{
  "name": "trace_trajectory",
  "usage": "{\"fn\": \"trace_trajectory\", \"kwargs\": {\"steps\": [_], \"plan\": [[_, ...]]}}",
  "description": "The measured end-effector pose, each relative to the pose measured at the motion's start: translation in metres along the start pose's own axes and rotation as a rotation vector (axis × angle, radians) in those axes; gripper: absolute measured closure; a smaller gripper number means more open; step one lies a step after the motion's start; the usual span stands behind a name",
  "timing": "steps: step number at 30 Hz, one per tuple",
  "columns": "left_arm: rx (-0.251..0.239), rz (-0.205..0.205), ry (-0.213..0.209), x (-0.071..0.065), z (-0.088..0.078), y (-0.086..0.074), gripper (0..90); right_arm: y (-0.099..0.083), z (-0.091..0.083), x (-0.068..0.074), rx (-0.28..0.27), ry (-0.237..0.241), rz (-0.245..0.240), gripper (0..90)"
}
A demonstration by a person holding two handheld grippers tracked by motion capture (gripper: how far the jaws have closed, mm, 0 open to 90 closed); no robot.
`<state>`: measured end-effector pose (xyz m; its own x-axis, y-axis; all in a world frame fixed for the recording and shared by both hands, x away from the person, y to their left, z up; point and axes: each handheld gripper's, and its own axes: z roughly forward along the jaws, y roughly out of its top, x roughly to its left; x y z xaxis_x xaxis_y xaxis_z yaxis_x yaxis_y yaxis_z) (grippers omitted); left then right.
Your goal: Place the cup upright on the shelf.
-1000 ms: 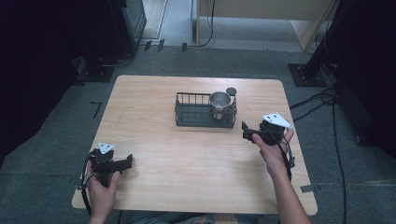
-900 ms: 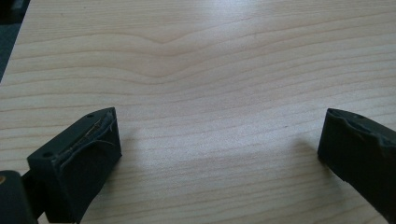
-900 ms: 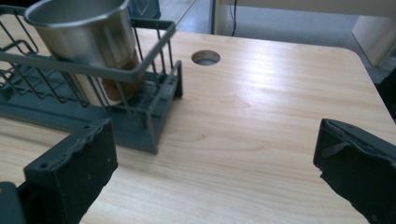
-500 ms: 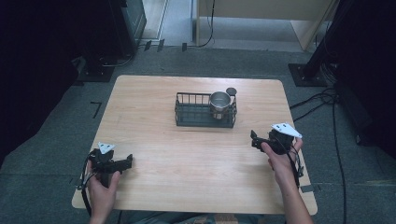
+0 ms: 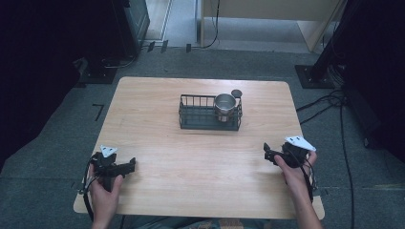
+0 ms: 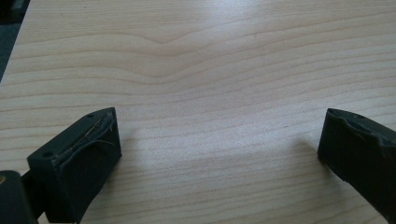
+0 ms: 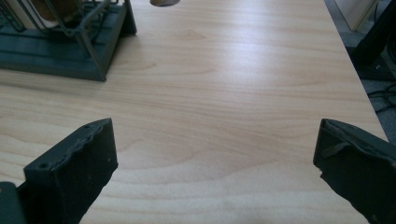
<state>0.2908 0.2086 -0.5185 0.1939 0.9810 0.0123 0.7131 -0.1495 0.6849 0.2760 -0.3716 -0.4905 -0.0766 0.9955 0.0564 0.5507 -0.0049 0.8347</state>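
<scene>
1. Nearest the person, at the table's (image 5: 191, 181) front edge, the forearms are cut off by the bottom of the high view; the left gripper (image 5: 128, 165) sits near the front-left corner and the right gripper (image 5: 267, 153) near the right edge, well apart from each other
2. On the left gripper, the jaws stand wide apart in its own view with bare wood grain between them and nothing grasped; the right jaw is cut off by the picture's edge, and frayed fibres cling to the left jaw's pad
3. On the right gripper, the jaws are likewise spread wide and empty over bare wood; the lower parts of both jaws run out of its view
4. Further back, around the table's middle, the black wire basket (image 5: 203, 114) stands well apart from both grippers; in the right gripper view it is cropped to one corner at the upper left (image 7: 70, 42)
5. Inside the basket's right end, the steel mug (image 5: 224, 106) stands upright; I cannot tell whether it carries a brand or any writing
6. Just behind the basket's right end, a small dark round thing (image 5: 236, 93) lies on the wood; it is too small to identify
7. Beyond the table, the floor is dim, with cables (image 5: 329, 102) trailing at the right; no readable writing shows
</scene>
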Motion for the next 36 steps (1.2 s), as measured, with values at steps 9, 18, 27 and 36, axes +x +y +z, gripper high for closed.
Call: {"fn": "trace_trajectory", "kwargs": {"steps": [9,18,27,36], "plan": [[0.000,0.001,0.000,0.000,0.000,0.000,0.0,-0.017,-0.006,-0.012,0.030,-0.018,0.015,0.0],[0.001,0.001,0.000,0.000,0.000,0.000,0.0,-0.036,-0.013,-0.022,0.072,-0.036,0.022,0.0],[0.001,0.001,0.000,0.000,0.000,0.000,0.0,-0.050,-0.017,-0.029,0.114,-0.073,0.014,0.0],[0.001,0.001,0.000,0.000,0.000,0.000,0.0,-0.057,-0.023,-0.034,0.190,-0.071,-0.001,0.0]]}}
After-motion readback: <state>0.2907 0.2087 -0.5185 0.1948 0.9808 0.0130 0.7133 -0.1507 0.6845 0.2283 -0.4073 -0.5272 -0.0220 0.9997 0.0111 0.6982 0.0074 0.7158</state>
